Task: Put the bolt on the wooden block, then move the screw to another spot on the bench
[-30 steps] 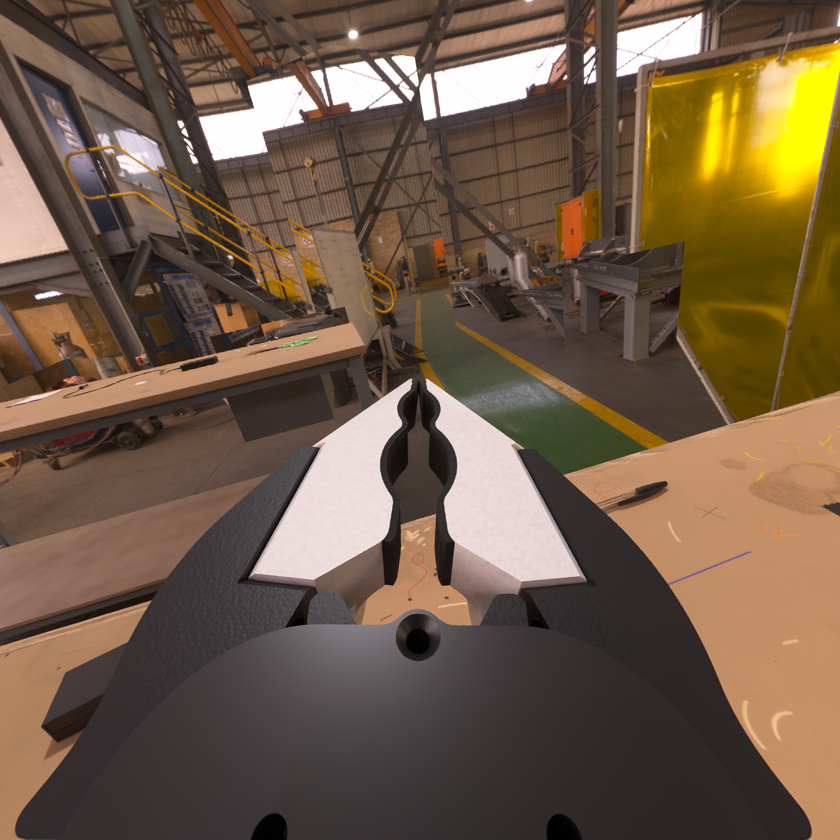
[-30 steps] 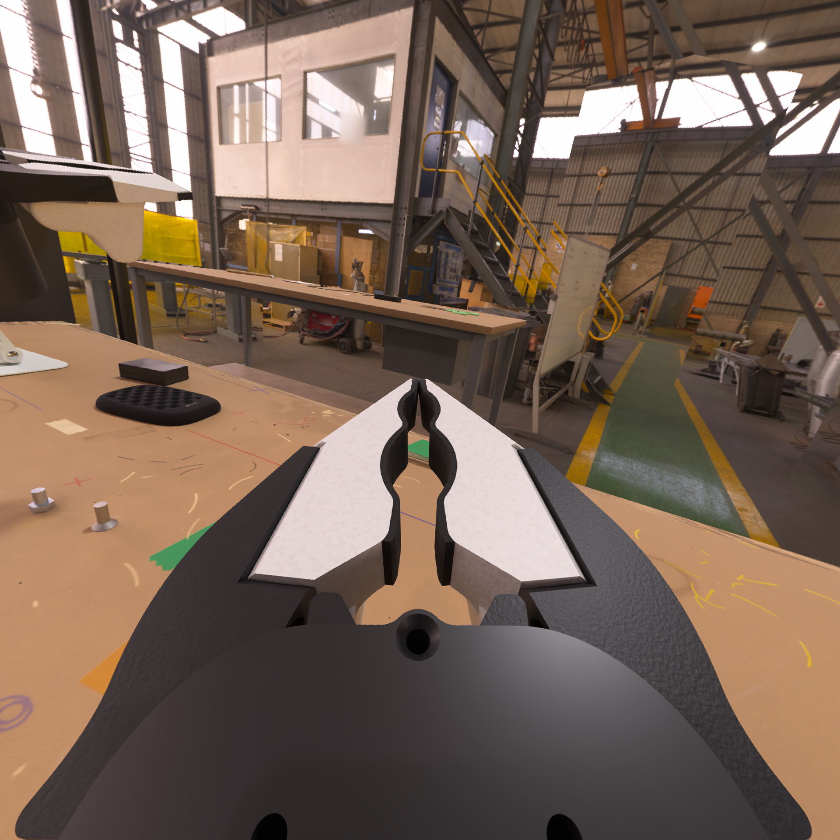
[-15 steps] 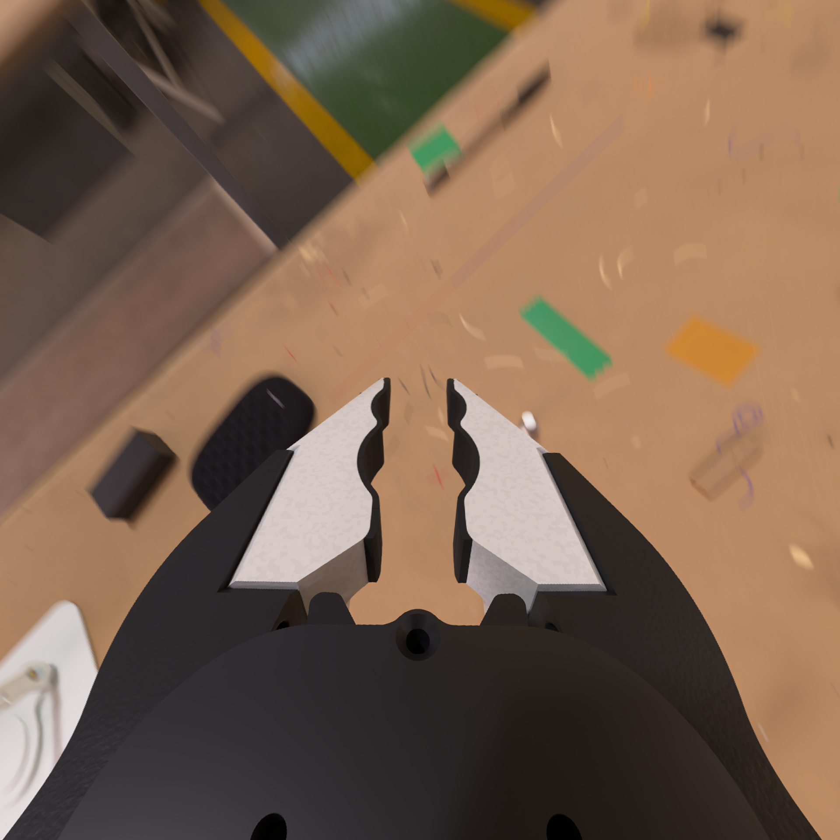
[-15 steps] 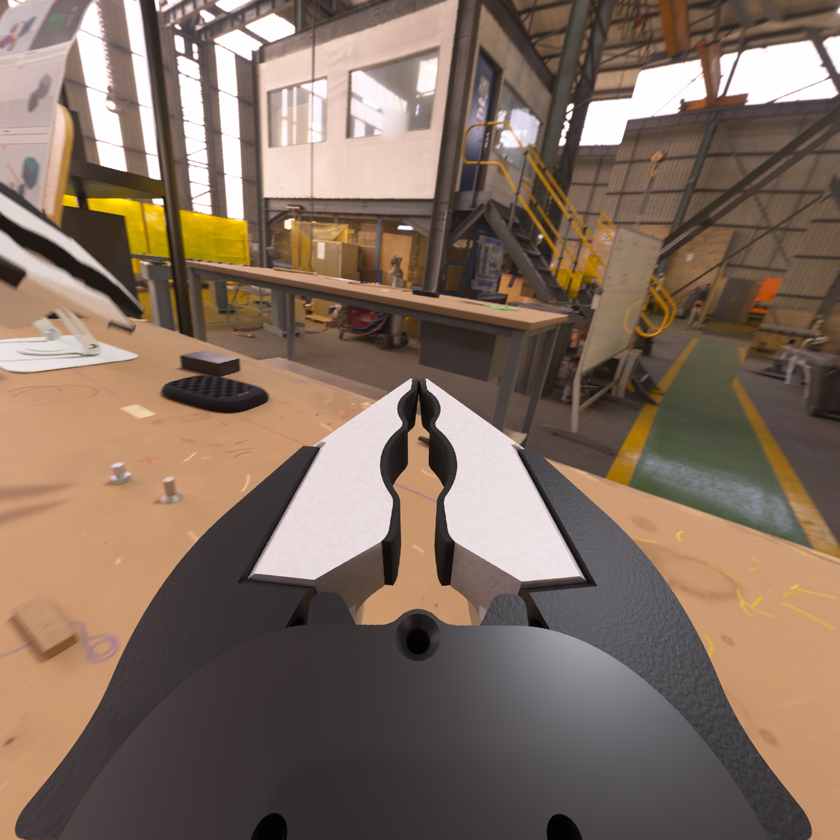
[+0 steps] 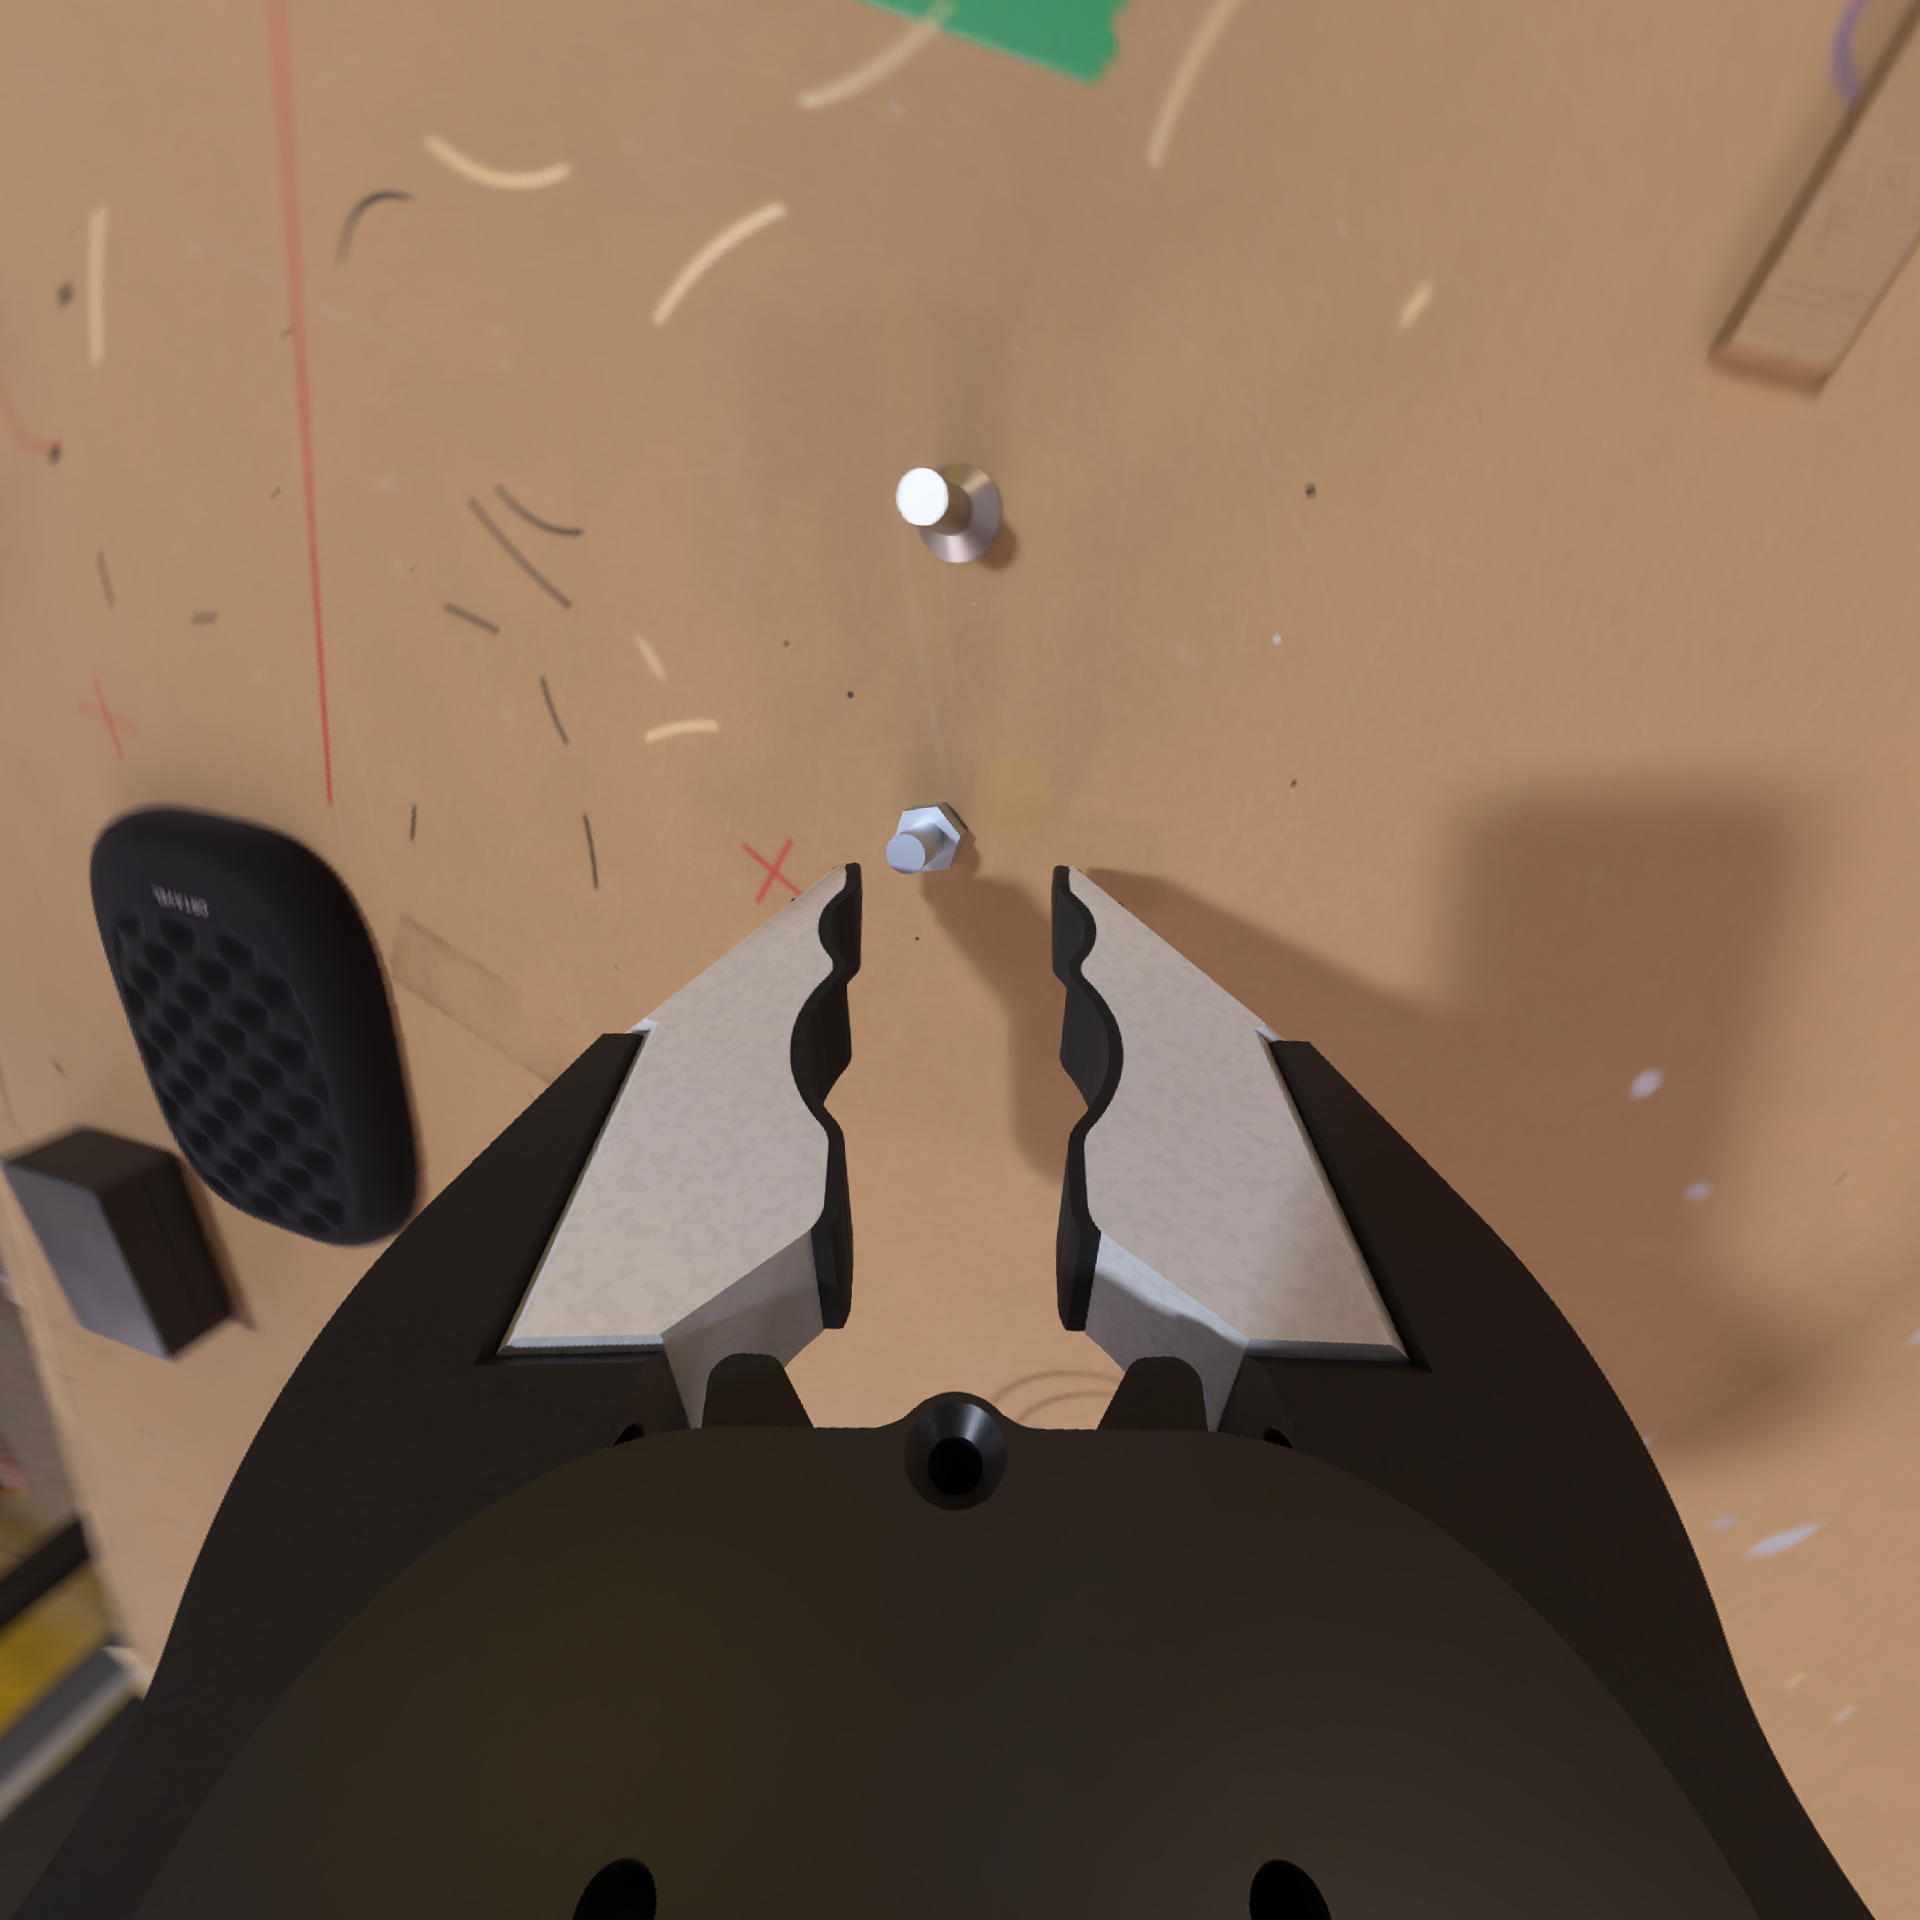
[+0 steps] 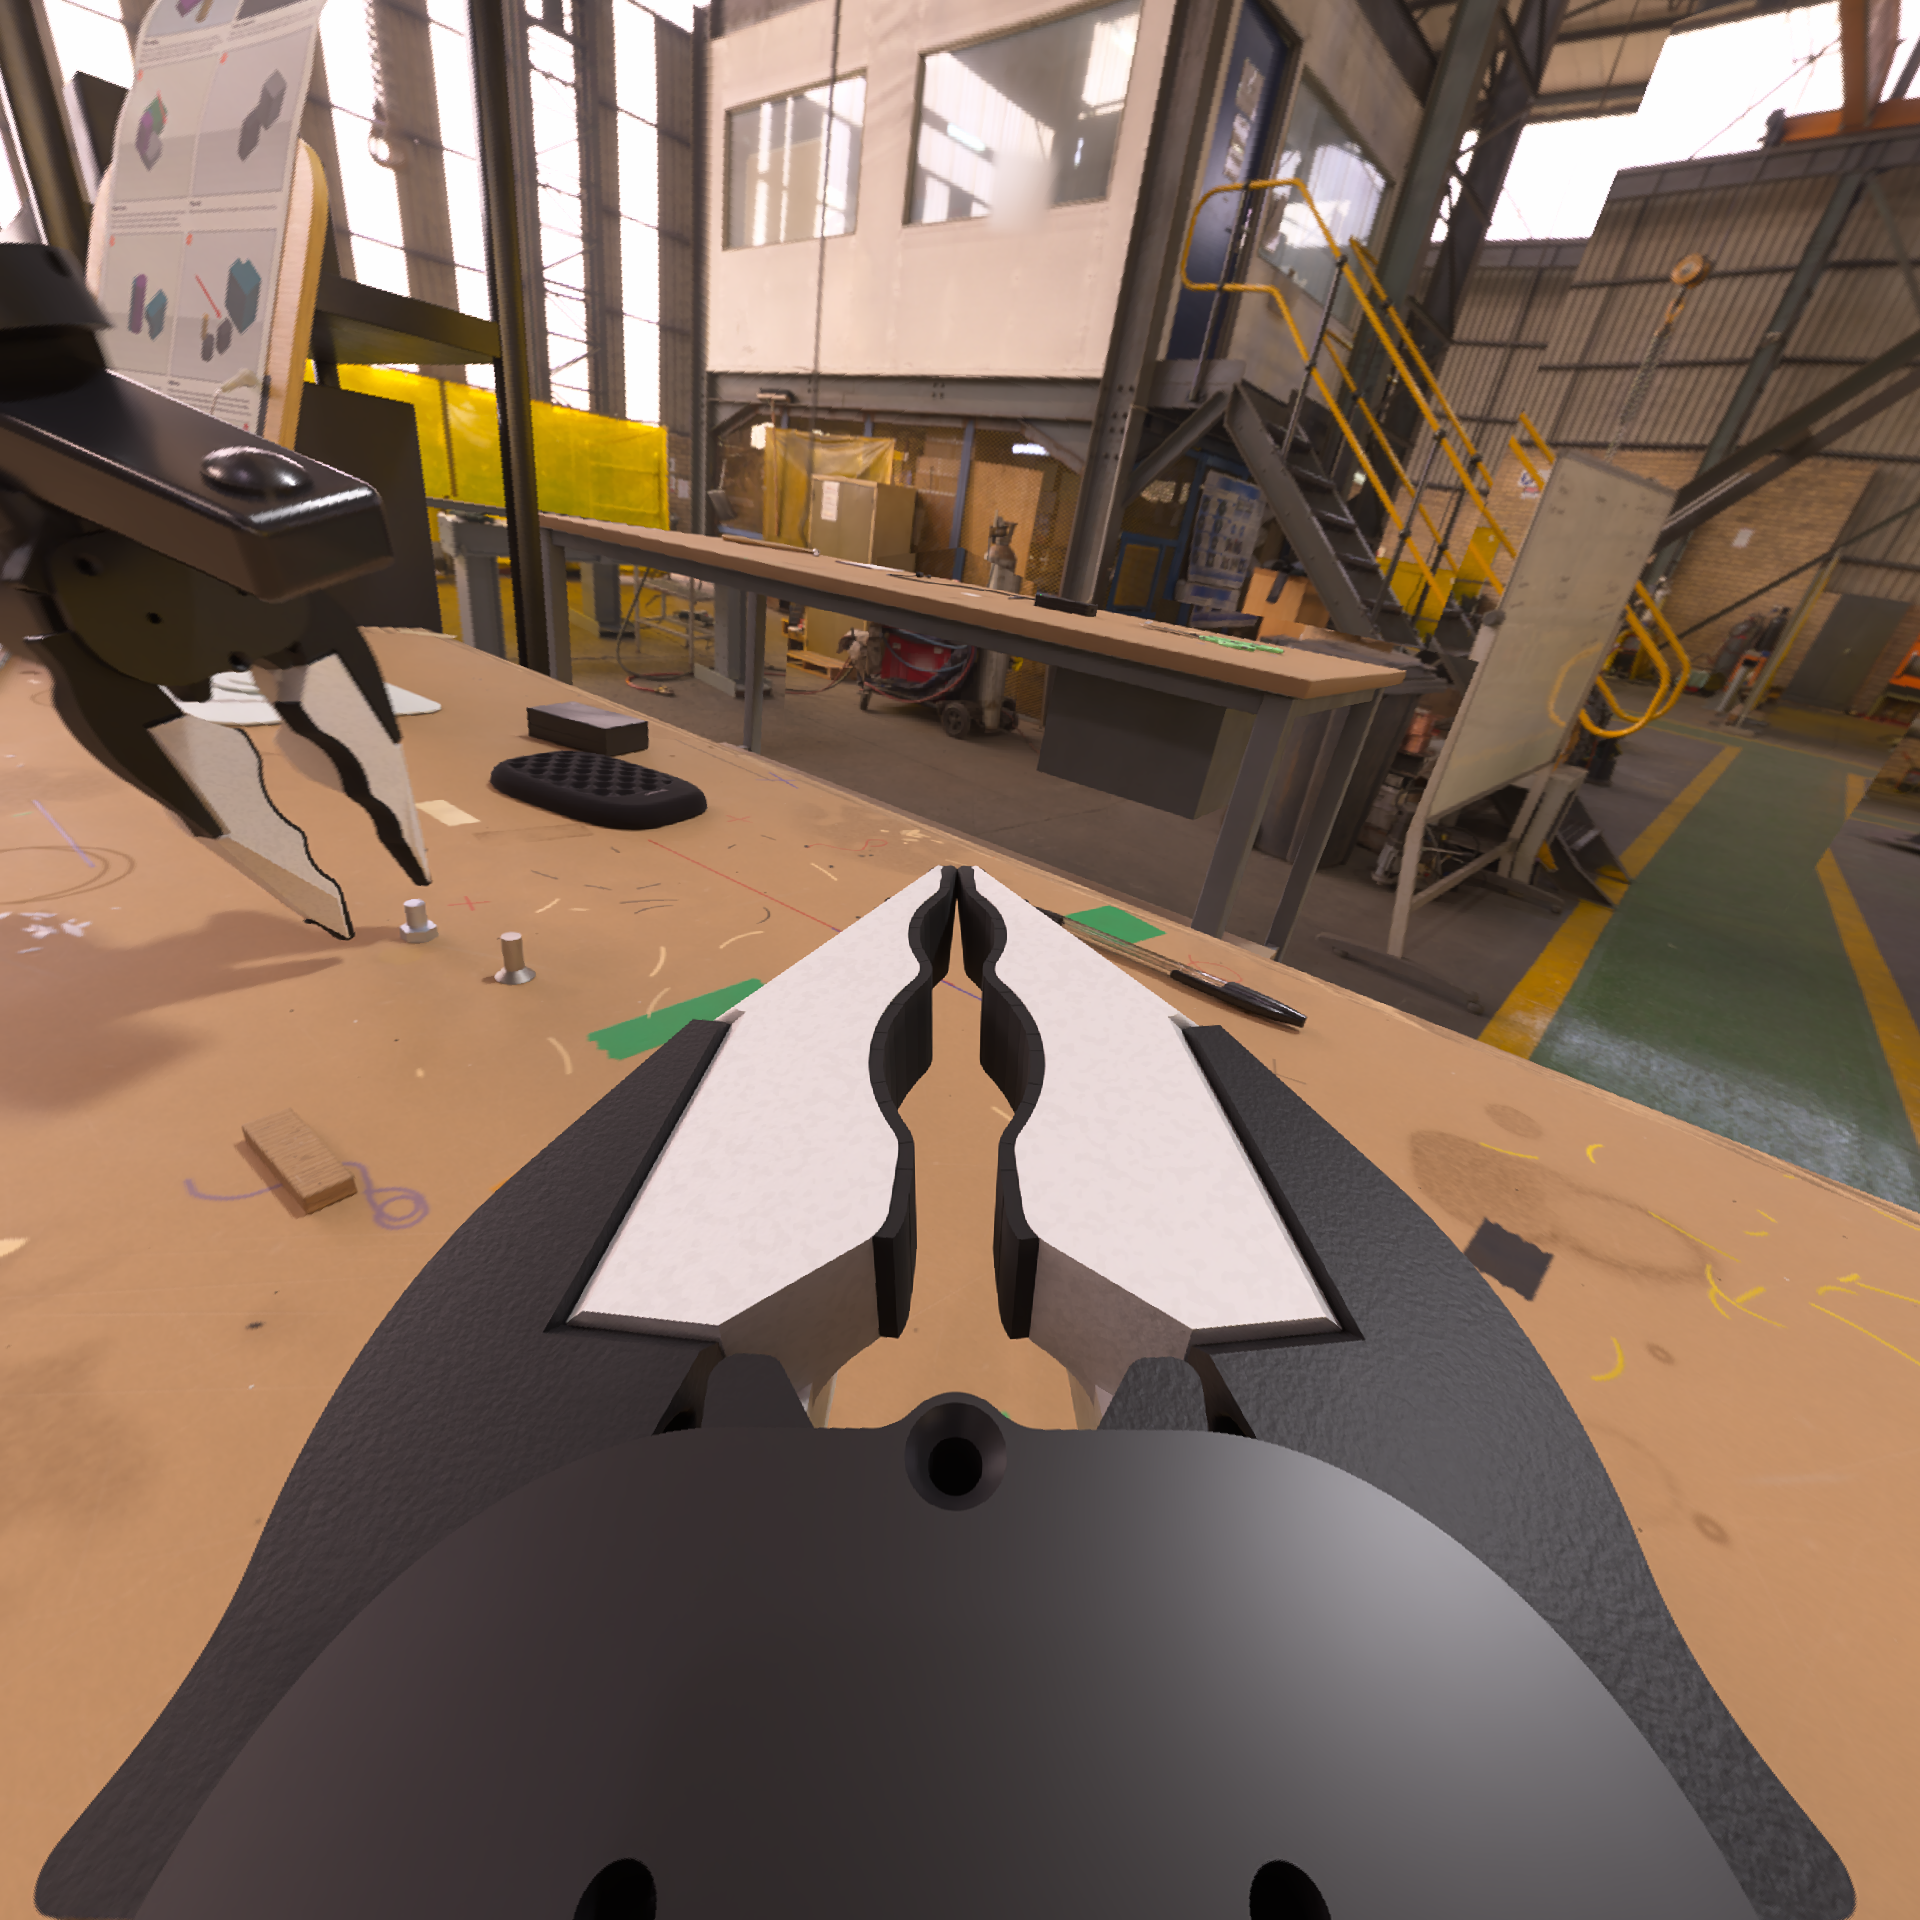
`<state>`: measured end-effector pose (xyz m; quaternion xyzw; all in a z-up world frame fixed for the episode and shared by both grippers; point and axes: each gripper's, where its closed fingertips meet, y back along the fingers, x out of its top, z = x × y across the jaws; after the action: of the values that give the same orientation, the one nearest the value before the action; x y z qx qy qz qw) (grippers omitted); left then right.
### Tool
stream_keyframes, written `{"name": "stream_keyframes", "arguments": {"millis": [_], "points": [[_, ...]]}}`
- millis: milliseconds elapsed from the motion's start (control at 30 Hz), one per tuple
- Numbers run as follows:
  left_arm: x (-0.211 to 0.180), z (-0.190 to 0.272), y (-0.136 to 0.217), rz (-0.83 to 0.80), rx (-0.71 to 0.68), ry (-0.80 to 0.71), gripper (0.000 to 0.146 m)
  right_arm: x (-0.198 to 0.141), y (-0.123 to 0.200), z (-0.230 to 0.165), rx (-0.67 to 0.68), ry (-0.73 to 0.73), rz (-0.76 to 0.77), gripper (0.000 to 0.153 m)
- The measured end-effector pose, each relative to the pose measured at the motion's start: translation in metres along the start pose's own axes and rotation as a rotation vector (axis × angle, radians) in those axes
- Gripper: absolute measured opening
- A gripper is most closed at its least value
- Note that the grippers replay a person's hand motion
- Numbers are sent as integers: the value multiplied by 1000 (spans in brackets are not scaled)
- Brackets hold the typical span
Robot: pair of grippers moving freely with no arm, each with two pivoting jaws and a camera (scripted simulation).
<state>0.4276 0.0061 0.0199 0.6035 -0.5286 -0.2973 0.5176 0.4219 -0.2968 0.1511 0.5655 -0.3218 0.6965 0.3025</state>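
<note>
A small silver hex-head bolt [image 5: 923, 840] stands on its head on the bench, just beyond my left gripper's [image 5: 954, 878] open fingertips. A silver screw [image 5: 948, 511] with a cone-shaped head stands farther ahead. The wooden block [image 5: 1820, 249] lies at the upper right. In the right wrist view the left gripper [image 6: 379, 899] points down beside the bolt [image 6: 417, 922], with the screw [image 6: 512, 959] to its right and the wooden block [image 6: 297, 1160] nearer. My right gripper [image 6: 956, 878] is shut and empty, level above the bench.
A black perforated pad [image 5: 244, 1023] and a small black box [image 5: 114, 1242] lie at the left. Green tape [image 6: 675, 1016], a black pen [image 6: 1184, 968] and a dark patch [image 6: 1509, 1257] lie on the bench. The bench edge [image 6: 1351, 997] runs behind the right gripper. A poster board [image 6: 208, 197] stands far left.
My left gripper tipped down from level to face the bench, came close to the bolt and opened wider. My right gripper stayed shut and drifted back, bringing the left gripper into its view.
</note>
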Motion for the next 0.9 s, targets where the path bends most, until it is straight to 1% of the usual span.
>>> {"name": "stream_keyframes", "arguments": {"millis": [67,133,333,433,533,667,700,800,900], "points": [[-2,-1,-5,-54,-39,-109,41,-1,-1,-2,10,5,-5,0],[-1,-2,-7,-62,-76,-176,43,-3,-1,-3,20,3,-11,0],[-3,-4,-9,-93,-202,-254,43,-10,-4,-7,50,-16,-36,0],[-4,-5,-10,-113,-275,-264,37,-13,-5,-8,64,-31,-47,0],[-5,-4,-11,-129,-340,-273,28,-15,-6,-9,77,-36,-58,0],[-4,-7,-12,-137,-355,-284,15,-17,-7,-11,87,-35,-65,0],[-4,-7,-12,-140,-356,-285,8,-18,-7,-11,87,-35,-67,0],[0,-3,-9,-145,-349,-268,8,-18,-6,-10,86,-34,-66,0],[24,9,13,-57,-326,-242,8,-18,-6,-10,85,-31,-66,0]]}}
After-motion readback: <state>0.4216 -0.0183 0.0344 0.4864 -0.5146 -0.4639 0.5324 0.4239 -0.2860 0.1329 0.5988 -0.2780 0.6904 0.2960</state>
